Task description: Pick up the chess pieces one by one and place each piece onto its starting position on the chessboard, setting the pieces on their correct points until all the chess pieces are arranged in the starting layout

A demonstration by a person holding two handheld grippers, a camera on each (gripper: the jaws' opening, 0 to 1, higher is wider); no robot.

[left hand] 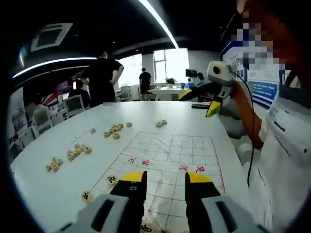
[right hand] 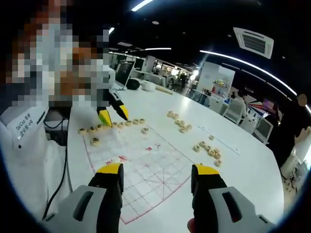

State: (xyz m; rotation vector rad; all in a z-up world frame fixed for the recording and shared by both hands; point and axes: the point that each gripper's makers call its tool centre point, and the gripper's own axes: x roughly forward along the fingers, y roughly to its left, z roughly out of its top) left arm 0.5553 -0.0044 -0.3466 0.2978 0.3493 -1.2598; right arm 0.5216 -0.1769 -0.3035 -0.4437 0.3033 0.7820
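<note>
The chessboard, a pale sheet with a red grid, lies on a white table. My left gripper stands open over its near end, nothing between the jaws. Round wooden pieces sit by that edge. Loose pieces lie in heaps left of the board. My right gripper hovers past the far right corner. In the right gripper view, my right gripper is open and empty above the chessboard. A row of pieces lines the far edge, with the left gripper just behind it.
A person in a white shirt sits close beside the board, with a cable hanging near. More piece heaps lie right of the board. People stand beyond the table among desks and monitors.
</note>
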